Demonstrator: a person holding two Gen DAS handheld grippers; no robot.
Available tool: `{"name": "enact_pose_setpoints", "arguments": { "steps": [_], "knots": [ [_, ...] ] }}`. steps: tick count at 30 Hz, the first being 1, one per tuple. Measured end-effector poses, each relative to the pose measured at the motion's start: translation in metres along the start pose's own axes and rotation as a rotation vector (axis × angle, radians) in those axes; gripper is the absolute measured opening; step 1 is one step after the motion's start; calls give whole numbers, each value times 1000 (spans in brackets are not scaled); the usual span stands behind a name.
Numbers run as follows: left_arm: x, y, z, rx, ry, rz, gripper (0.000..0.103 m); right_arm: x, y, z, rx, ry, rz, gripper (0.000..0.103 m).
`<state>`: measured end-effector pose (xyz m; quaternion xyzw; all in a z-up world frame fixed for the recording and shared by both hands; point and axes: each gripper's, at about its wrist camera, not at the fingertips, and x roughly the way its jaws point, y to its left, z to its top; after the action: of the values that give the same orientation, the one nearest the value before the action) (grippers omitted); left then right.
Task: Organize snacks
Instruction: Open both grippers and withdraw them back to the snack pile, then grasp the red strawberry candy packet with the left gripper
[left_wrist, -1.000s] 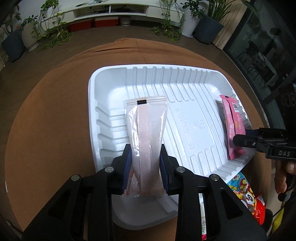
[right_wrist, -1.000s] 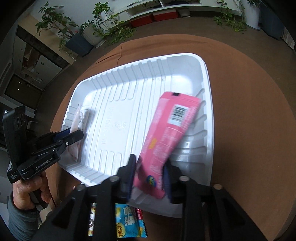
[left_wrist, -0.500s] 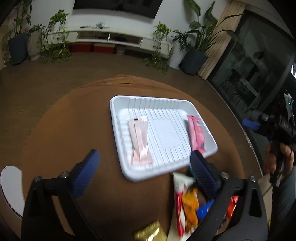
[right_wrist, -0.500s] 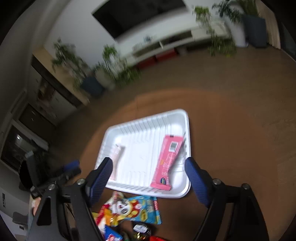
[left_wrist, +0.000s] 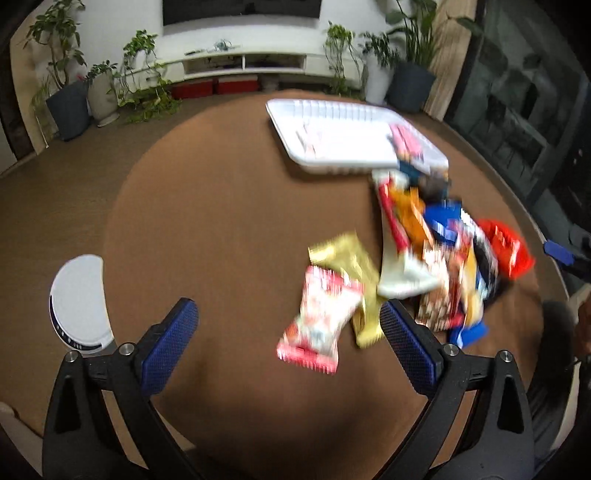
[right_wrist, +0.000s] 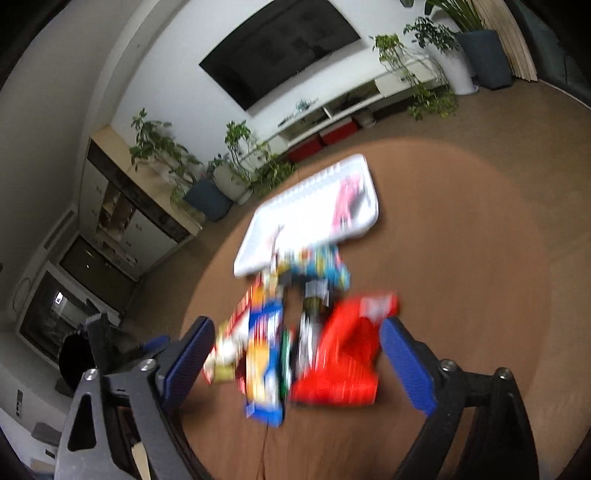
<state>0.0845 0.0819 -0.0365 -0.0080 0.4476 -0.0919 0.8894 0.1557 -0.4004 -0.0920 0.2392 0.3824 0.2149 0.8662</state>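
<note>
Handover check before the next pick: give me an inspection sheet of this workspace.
Surface: round brown table, mostly bare on its left side.
Job's things: white tray holding a pale packet and a pink packet; snack pile beside it, unsorted.
Clutter: white curved object at the table's left edge.
Grippers: left gripper and right gripper open, empty.
Cables: thin wire by the pile.
Surroundings: potted plants, low white cabinet, wall screen.

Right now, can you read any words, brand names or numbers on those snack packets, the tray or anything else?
None can be read.
Snack packets in the pile: printing shows as coloured smears, blurred by motion.
Red-and-white packet: pattern only, no legible text.
Red packet: a white patch, unreadable.
White tray: too blurred to show any marking.
White device: tiny dots, no text.
</note>
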Motion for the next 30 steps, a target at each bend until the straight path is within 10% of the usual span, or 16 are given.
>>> {"name": "enact_pose_setpoints", "arguments": {
  "steps": [11, 16, 30],
  "knots": [
    [22, -6, 3, 49, 38, 19, 99, 17, 48, -63, -170, 49, -66, 77],
    [38, -9, 5, 81, 97, -30, 67, 21, 55, -70, -180, 73, -72, 75],
    [60, -14, 11, 120, 136, -38, 44, 31, 61, -73, -193, 105, -92, 74]
  ]
}}
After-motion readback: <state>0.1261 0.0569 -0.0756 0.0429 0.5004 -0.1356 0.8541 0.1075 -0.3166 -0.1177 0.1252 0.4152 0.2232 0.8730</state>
